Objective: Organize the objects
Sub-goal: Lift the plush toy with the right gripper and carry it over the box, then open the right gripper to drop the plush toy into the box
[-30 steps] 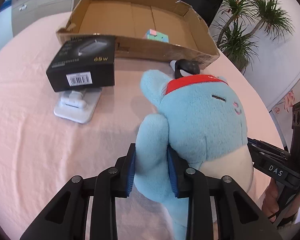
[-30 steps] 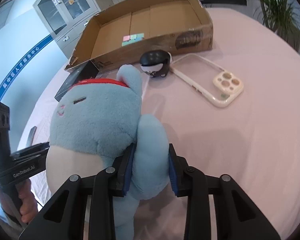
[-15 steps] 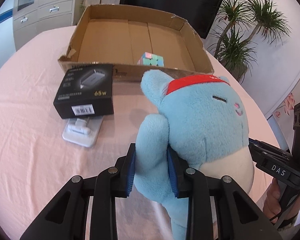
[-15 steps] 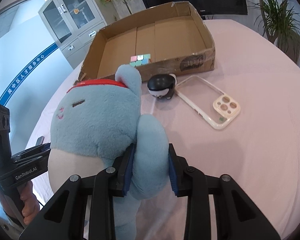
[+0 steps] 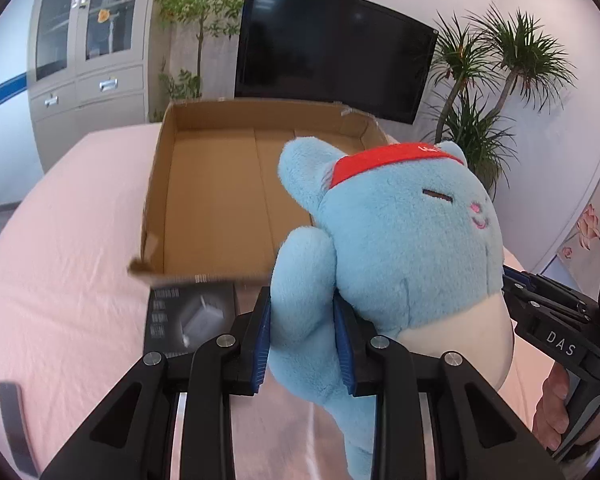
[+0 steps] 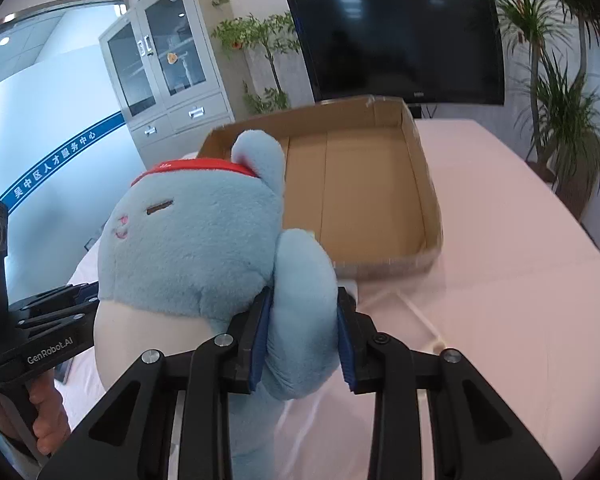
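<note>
Office room with wall-mounted screen [image 5: 332, 52], grey cabinet [image 5: 88, 60] and potted palms [image 5: 496, 92] behind a pink-clothed table [image 5: 60, 248]. Centre of both frames: open cardboard box [image 5: 220, 200], now viewed from nearer and more level than half a second ago, its floor bare where visible. Blue plush toy [image 5: 404, 248] with red headband held aloft at lower centre, in front of the box's near wall and overlapping it in both views. Left gripper [image 5: 302, 344] with jaws clamped on one plush arm; right gripper [image 6: 302, 340] with jaws clamped on the other arm, blue pads pressed into the fabric. Black carton [image 5: 192, 316], formerly mid-frame, now at lower left of the left view just below the box's near wall, blurred. Small cube seen earlier inside the box no longer visible, probably hidden behind the plush. Interpretation: toy lifted clear of the table and carried toward the box; transfer well advanced, release not yet made. Likely next need: passage over the near wall before lowering.
</note>
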Demonstrator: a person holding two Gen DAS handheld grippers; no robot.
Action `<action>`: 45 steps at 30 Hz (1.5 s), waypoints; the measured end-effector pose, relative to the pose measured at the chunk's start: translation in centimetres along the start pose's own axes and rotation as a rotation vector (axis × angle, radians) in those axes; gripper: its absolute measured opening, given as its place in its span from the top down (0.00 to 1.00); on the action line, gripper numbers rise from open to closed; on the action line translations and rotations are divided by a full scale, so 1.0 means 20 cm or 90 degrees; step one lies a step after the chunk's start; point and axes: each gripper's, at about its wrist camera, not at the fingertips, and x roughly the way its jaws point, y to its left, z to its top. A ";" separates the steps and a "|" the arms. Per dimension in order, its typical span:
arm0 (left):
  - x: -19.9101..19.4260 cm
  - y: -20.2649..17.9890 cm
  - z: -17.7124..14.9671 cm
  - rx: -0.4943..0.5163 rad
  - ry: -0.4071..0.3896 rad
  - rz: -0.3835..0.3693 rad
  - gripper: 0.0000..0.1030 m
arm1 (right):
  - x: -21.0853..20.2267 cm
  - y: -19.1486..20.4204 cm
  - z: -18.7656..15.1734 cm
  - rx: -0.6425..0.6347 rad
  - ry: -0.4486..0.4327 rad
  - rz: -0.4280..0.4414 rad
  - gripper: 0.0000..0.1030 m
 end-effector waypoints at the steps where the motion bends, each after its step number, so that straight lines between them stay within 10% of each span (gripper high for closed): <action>1: 0.01 0.01 0.05 0.002 -0.007 0.002 0.76 | 0.01 0.00 0.05 -0.003 -0.009 0.000 0.72; 19: 0.40 0.17 0.63 0.009 -0.131 0.052 0.77 | 0.42 -0.04 0.58 -0.024 -0.114 -0.018 0.72; 38: 0.95 0.29 0.59 -0.005 -0.133 0.143 0.77 | 0.78 -0.01 0.56 -0.089 -0.174 -0.073 0.72; 45: 1.10 0.21 0.55 0.025 -0.132 0.246 0.77 | 0.90 0.01 0.51 -0.119 -0.157 -0.128 0.72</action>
